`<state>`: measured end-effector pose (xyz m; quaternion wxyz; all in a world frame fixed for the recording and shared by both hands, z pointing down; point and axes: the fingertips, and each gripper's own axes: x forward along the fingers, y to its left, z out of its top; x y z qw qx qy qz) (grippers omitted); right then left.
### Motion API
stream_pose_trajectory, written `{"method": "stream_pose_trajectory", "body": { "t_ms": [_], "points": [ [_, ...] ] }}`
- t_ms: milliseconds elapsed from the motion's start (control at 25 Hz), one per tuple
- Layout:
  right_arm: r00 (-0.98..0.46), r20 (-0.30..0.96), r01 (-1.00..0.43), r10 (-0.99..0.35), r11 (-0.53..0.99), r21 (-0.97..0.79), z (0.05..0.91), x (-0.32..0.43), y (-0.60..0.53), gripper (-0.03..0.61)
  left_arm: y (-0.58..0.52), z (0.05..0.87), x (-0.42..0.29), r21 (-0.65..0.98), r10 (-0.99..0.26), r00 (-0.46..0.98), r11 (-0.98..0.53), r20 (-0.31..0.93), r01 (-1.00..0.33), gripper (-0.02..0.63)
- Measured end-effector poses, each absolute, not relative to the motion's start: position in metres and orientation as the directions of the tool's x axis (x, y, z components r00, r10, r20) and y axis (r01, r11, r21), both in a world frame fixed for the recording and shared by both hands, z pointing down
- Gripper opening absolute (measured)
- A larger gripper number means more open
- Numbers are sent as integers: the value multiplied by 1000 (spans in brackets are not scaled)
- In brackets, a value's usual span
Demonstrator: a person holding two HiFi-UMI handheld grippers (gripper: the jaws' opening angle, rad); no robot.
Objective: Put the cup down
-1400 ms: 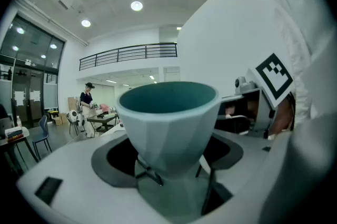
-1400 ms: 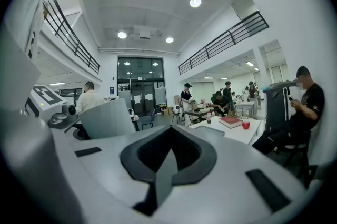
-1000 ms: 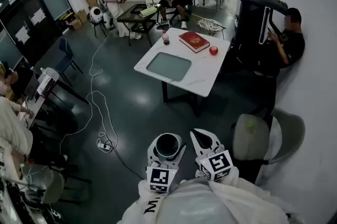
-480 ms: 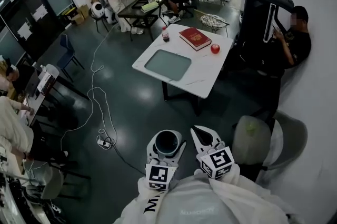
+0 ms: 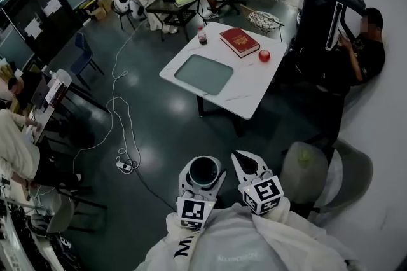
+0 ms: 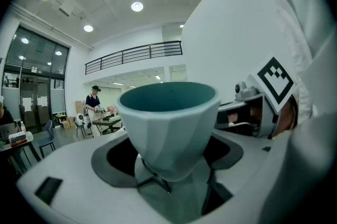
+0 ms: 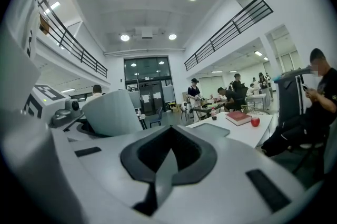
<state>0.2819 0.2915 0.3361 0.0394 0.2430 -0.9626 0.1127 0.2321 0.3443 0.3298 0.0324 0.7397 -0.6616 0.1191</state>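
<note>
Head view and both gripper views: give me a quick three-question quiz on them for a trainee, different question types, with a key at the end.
1. True or false: the left gripper has the cup between its jaws.
2. Which thing lies on the table next to the book?
A. apple
B. laptop
C. plate
3. Fill in: the right gripper has its jaws together and holds ____.

Key: 1 true; 2 A; 3 nothing.
</note>
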Motion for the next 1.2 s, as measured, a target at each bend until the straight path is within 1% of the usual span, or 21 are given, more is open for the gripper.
{"method": "stream_pose_trajectory", "body": {
  "t_ms": [400, 760, 1200],
  "points": [
    [-890, 156, -453, -429, 868, -200, 351, 229, 247, 5, 302, 344, 179, -97, -973, 71, -94, 222, -991, 374],
    [-873, 168, -484, -458, 854, -192, 353, 168, 191, 5, 243, 345, 110, -101, -970, 97, -122, 223, -987, 374],
    [-862, 238, -494, -447, 845, -205, 373, 92, 137, 5, 188, 358, 40, -66, -961, 114, -134, 254, -989, 374]
  ]
}}
